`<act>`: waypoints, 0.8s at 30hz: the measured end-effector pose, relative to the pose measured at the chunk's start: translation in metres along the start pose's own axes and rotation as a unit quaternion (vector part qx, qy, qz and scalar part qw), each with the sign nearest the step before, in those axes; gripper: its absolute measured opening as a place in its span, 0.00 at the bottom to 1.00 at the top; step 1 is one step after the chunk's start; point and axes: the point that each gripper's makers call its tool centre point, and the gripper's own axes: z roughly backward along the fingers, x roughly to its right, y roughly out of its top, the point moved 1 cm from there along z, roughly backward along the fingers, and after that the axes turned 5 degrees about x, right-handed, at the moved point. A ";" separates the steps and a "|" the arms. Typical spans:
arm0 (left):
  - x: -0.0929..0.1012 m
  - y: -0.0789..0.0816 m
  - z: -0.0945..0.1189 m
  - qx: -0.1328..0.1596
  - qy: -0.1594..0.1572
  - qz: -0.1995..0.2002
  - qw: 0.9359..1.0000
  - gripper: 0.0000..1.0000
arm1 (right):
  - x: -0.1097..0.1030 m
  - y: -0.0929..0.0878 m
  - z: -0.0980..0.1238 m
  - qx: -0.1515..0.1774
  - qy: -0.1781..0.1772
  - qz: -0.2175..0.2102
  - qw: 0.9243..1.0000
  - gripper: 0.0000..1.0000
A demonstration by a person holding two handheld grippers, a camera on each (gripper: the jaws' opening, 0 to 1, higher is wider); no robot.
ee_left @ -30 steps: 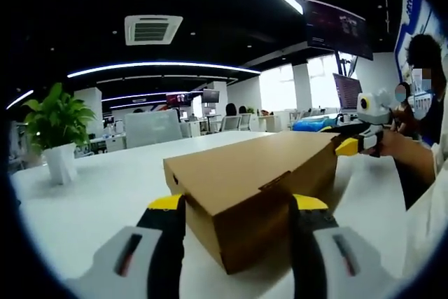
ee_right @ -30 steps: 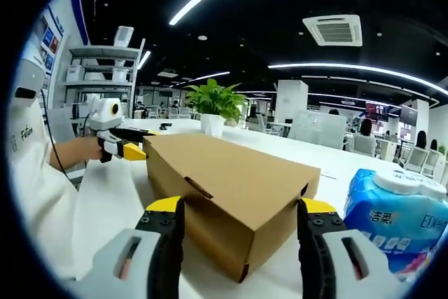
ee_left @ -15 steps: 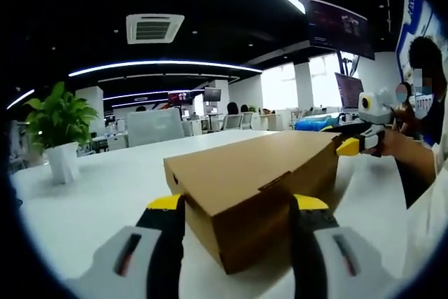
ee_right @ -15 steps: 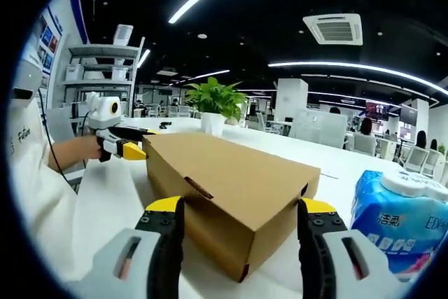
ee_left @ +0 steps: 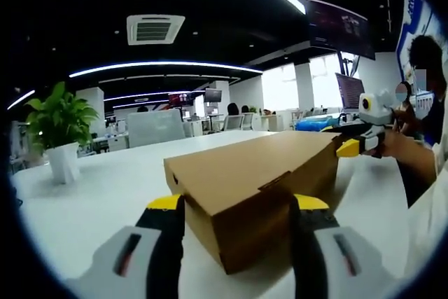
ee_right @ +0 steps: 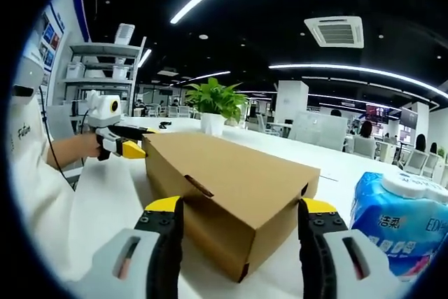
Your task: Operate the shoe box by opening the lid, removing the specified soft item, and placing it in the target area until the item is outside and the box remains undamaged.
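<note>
A closed brown cardboard shoe box (ee_left: 255, 173) lies on the white table (ee_left: 98, 201), its lid tab tucked in at the side. In the left gripper view my left gripper (ee_left: 238, 204) is open, its yellow-tipped jaws standing either side of the box's near end. My right gripper (ee_left: 348, 147) shows at the box's far end, held by a hand. In the right gripper view the same box (ee_right: 231, 180) sits between the open jaws of my right gripper (ee_right: 240, 206), and my left gripper (ee_right: 133, 150) is at the far end. Whether any jaw touches the cardboard I cannot tell. The box's contents are hidden.
A blue pack of tissue (ee_right: 399, 222) stands to the right of the box. A potted plant (ee_left: 59, 127) in a white pot sits further back on the table. A person's sleeve (ee_right: 38, 194) is close on the left. Office desks and a shelf (ee_right: 105, 68) lie behind.
</note>
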 end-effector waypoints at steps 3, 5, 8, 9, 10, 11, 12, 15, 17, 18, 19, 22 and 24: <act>0.000 0.000 0.000 -0.001 0.001 0.001 1.000 0.63 | 0.000 -0.002 -0.001 -0.001 -0.001 0.003 1.000 0.69; 0.000 0.001 -0.001 -0.006 0.000 0.002 1.000 0.63 | 0.000 -0.004 -0.001 -0.007 -0.001 0.004 1.000 0.70; 0.000 0.008 0.000 0.005 -0.010 0.019 1.000 0.68 | -0.001 0.000 0.001 -0.002 0.005 -0.024 1.000 0.76; 0.000 0.010 0.001 0.008 -0.013 0.022 1.000 0.69 | 0.000 0.002 0.003 0.000 0.005 -0.027 1.000 0.77; -0.001 0.012 0.002 0.010 -0.011 0.026 1.000 0.70 | 0.001 0.003 0.004 0.001 0.005 -0.031 1.000 0.78; -0.001 0.014 0.003 0.011 -0.010 0.027 1.000 0.70 | 0.001 0.005 0.005 0.000 0.005 -0.032 0.999 0.78; -0.001 0.016 0.005 0.014 -0.012 0.028 0.999 0.69 | 0.001 0.008 0.007 0.002 0.006 -0.033 0.999 0.78; -0.002 0.025 0.010 0.020 -0.012 0.028 0.999 0.70 | 0.002 0.017 0.016 0.005 -0.006 -0.045 0.999 0.76; -0.004 0.031 0.014 0.026 -0.010 0.035 0.999 0.69 | 0.004 0.025 0.021 0.013 -0.013 -0.050 0.999 0.75; -0.005 0.038 0.018 0.035 -0.016 0.045 0.998 0.69 | 0.005 0.032 0.025 0.019 -0.013 -0.049 0.999 0.75; -0.007 0.041 0.022 0.037 -0.017 0.047 0.998 0.70 | 0.006 0.038 0.028 0.020 -0.014 -0.048 0.999 0.74; -0.007 0.042 0.023 0.036 -0.016 0.046 0.998 0.70 | 0.006 0.040 0.029 0.022 -0.014 -0.046 0.999 0.66; -0.009 0.046 0.026 0.036 -0.014 0.045 0.998 0.68 | 0.005 0.047 0.032 0.028 -0.011 -0.040 0.999 0.59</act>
